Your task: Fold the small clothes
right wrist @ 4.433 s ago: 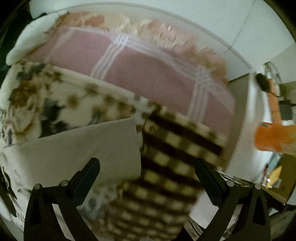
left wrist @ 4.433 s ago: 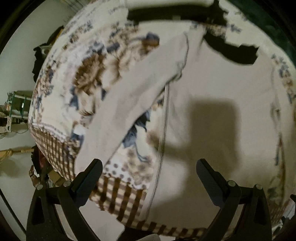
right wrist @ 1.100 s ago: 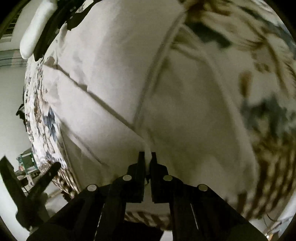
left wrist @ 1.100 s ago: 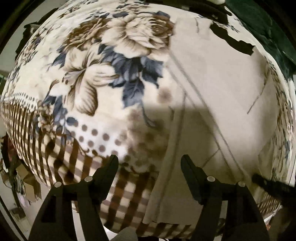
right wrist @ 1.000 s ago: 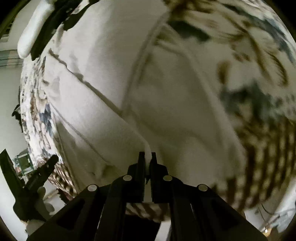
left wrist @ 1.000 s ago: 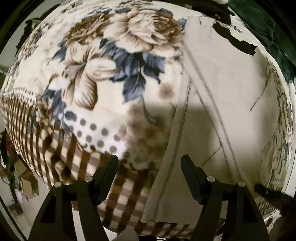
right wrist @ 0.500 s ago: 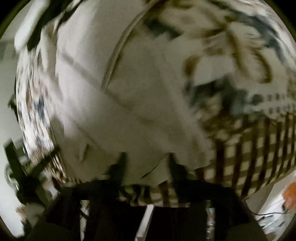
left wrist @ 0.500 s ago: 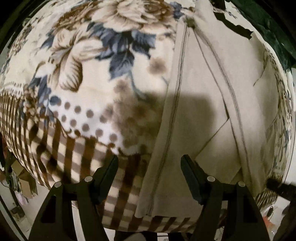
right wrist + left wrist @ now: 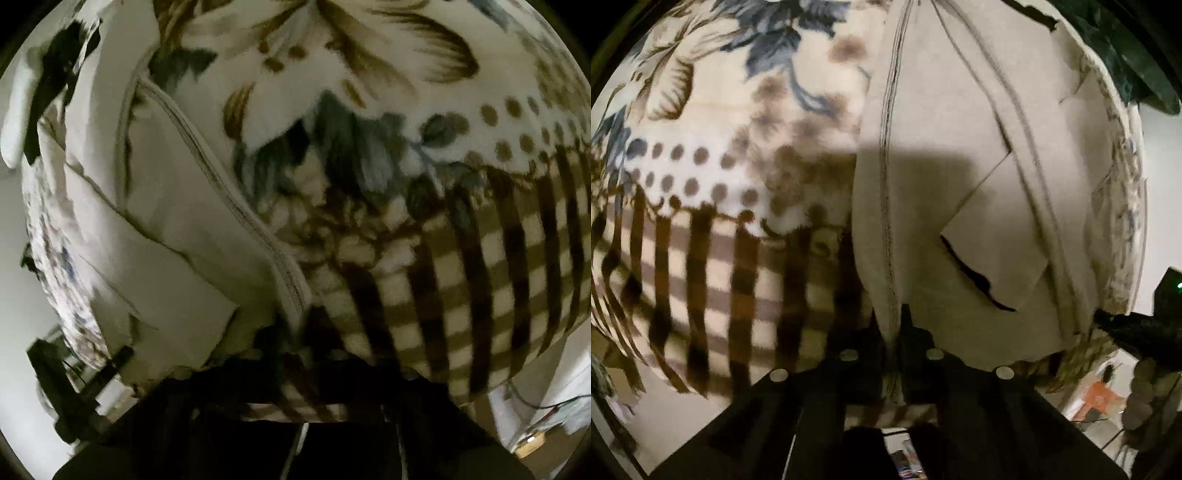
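Both tools (image 9: 892,325) (image 9: 301,325) newly clamped on beige garment (image 9: 960,184) hem

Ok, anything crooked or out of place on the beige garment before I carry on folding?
The folded-in flap on the beige garment lies askew, its lower corner slanting across the body rather than square to the seams. Both grippers, left and right, pinch the near hem.
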`<action>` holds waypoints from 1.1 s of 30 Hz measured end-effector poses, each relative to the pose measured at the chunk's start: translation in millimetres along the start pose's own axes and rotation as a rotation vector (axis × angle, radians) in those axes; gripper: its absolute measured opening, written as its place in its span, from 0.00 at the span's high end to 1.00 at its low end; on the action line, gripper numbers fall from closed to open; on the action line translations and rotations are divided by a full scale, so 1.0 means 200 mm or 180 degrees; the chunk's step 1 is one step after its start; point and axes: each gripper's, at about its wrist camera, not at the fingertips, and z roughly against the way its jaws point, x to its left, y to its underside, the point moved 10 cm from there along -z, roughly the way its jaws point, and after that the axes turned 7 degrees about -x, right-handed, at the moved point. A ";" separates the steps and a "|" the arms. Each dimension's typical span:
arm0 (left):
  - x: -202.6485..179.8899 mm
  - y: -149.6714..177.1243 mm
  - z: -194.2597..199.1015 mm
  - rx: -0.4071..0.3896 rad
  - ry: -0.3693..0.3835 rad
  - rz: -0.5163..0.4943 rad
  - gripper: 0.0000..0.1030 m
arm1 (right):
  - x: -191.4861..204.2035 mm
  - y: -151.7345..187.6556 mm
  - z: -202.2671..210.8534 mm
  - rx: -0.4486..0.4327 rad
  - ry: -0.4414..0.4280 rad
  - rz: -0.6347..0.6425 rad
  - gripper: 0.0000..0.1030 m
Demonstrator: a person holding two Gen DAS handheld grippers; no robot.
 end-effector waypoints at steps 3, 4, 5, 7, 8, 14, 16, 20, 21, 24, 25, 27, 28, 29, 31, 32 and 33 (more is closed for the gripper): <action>0.02 -0.03 0.05 0.0009 0.0180 0.0327 0.96 | 0.05 -0.01 0.08 -0.0117 -0.0084 -0.0121 0.95; 0.01 -0.04 0.08 -0.0004 0.0230 0.0414 0.96 | 0.05 -0.02 0.11 -0.0133 -0.0127 -0.0132 0.95; 0.01 -0.07 0.11 -0.0022 0.0303 0.0535 0.97 | 0.07 -0.04 0.18 -0.0166 -0.0179 -0.0127 0.95; 0.01 -0.13 0.17 -0.0071 0.0447 0.0712 0.97 | 0.12 -0.08 0.26 -0.0196 -0.0275 -0.0115 0.95; 0.00 -0.17 0.19 -0.0112 0.0507 0.0776 0.97 | 0.15 -0.11 0.32 -0.0225 -0.0327 -0.0078 0.95; -0.11 -0.72 0.27 -0.0443 0.0900 0.1059 0.97 | 0.46 -0.49 0.46 -0.0451 -0.0578 0.0074 0.96; -0.13 -0.94 0.23 -0.0529 0.1018 0.1090 0.96 | 0.54 -0.70 0.48 -0.0654 -0.0572 0.0173 0.96; -0.06 -1.27 0.18 -0.0543 0.1311 0.1357 0.93 | 0.63 -1.01 0.46 -0.0693 -0.0781 -0.0004 0.90; -0.05 -1.30 0.19 -0.0583 0.1369 0.1418 0.92 | 0.63 -1.05 0.48 -0.0709 -0.0879 -0.0076 0.81; 0.05 -1.29 0.30 -0.0868 0.1266 0.1346 0.64 | 0.59 -1.09 0.57 -0.0906 -0.0860 -0.0024 0.45; 0.08 -1.28 0.31 -0.0920 0.1180 0.1318 0.44 | 0.57 -1.09 0.58 -0.0959 -0.0768 0.0046 0.45; 0.13 -1.22 0.31 -0.0997 0.1036 0.1256 0.42 | 0.57 -1.06 0.54 -0.0972 -0.0533 0.0238 0.45; 0.15 -1.20 0.30 -0.0960 0.0963 0.1196 0.42 | 0.57 -1.03 0.52 -0.0942 -0.0486 0.0327 0.45; 0.14 -1.17 0.28 -0.0917 0.0889 0.1079 0.42 | 0.57 -1.01 0.49 -0.0896 -0.0427 0.0423 0.45; 0.12 -1.13 0.23 -0.0863 0.0686 0.0823 0.42 | 0.58 -1.01 0.42 -0.0849 -0.0268 0.0586 0.45; 0.09 -1.14 0.19 -0.0836 0.0582 0.0677 0.42 | 0.60 -1.03 0.38 -0.0829 -0.0210 0.0680 0.45; 0.07 -1.14 0.17 -0.0822 0.0539 0.0599 0.42 | 0.61 -1.04 0.36 -0.0811 -0.0175 0.0722 0.45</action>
